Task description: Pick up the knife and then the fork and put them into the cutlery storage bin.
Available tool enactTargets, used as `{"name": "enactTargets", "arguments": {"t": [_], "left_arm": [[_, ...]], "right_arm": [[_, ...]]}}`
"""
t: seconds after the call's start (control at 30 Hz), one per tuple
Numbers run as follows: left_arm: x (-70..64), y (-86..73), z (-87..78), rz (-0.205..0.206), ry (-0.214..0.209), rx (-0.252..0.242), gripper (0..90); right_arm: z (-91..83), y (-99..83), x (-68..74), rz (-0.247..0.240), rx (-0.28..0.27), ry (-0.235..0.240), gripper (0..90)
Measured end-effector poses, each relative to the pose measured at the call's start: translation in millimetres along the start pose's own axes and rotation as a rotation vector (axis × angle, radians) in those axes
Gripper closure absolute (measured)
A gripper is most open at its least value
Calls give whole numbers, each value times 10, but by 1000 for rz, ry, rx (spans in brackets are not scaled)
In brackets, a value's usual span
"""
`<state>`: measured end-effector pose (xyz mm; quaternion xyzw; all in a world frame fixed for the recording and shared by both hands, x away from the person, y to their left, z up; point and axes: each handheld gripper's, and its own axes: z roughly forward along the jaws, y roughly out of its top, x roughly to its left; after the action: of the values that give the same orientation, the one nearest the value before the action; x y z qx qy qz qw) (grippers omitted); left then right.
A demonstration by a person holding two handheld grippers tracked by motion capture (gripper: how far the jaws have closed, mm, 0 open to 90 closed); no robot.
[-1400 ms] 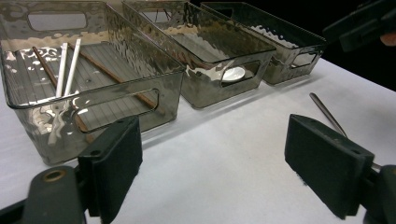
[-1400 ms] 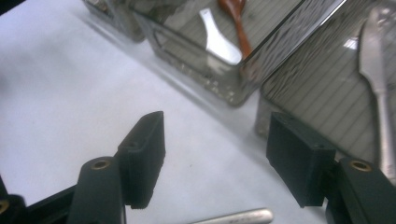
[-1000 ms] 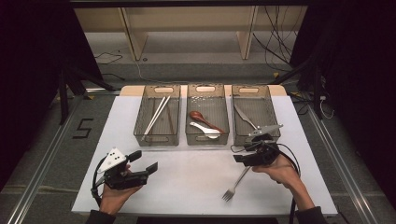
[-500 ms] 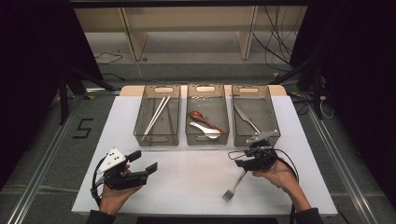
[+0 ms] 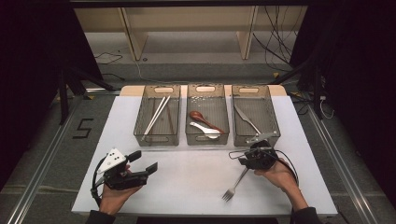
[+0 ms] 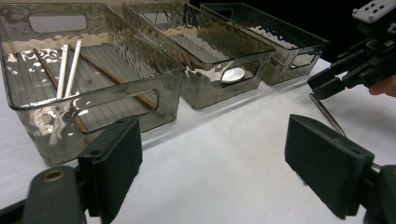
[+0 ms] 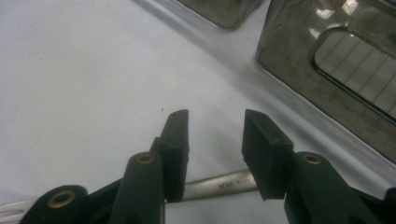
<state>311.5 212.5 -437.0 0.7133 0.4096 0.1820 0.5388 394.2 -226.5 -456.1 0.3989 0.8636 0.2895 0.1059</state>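
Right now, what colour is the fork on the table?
The fork is shiny silver metal, lying on the white table. It shows best in the high view.

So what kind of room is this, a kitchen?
More likely a lab or recording workspace than a kitchen: a white table on a bare floor, loose cables behind it, and cutlery sorted into three clear bins, with a fork lying loose.

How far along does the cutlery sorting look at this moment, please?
Already done: chopsticks lie in the left bin, two spoons in the middle bin, a knife in the right bin. In hand: the right gripper is down over the fork handle, jaws open either side, not closed. The left gripper is open and holds nothing. Left: grasping the fork and binning it.
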Motion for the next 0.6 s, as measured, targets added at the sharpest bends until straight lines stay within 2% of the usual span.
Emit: {"name": "enactTargets", "arguments": {"t": [0.3,0.47,0.6], "left_arm": [[-3,0,2,1,-1,0,188],[-1,0,1,0,-1,0,188],[-1,0,2,0,0,1,188]], "right_arm": [[87,-27,-18,-23,31,-39,815],[143,-48,-45,-21,64,-44,867],[139,-55,-55,-19,64,-45,893]]}}
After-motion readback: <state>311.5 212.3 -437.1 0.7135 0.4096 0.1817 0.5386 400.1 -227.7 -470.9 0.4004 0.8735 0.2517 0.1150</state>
